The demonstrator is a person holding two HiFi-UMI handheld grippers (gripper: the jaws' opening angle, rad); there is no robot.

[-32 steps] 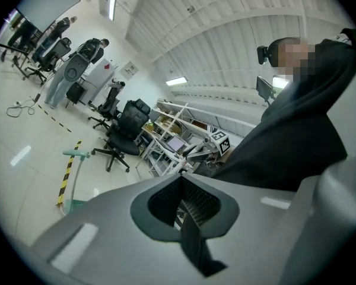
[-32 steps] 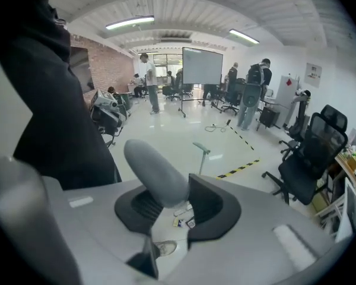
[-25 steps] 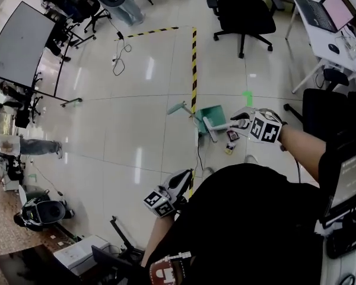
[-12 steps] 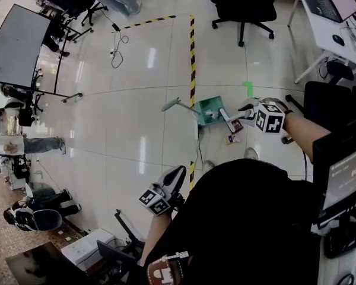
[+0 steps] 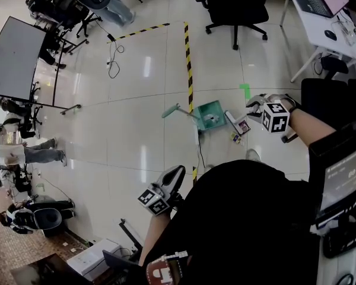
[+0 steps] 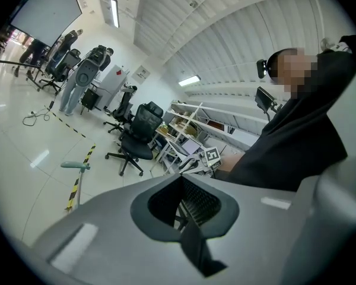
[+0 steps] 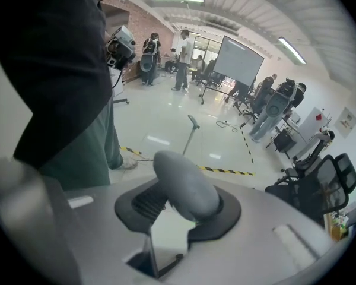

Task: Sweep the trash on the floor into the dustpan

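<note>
Green is the dustpan; it lies on the pale tiled floor, just beside the yellow-black tape, and its long handle points to the left of the head view. On the right side of its mouth I see the white brush, touching or almost touching the pan; I cannot tell which. Two small pieces of trash lie on the floor just beside the brush, outside the pan, near my operator's shoe. The right gripper is above this trash, and in the right gripper view its jaws are closed around a rounded grey handle, which fills the space between them. The left gripper hangs low near the person's body, well apart from the dustpan; its jaws are drawn together with nothing between them.
</note>
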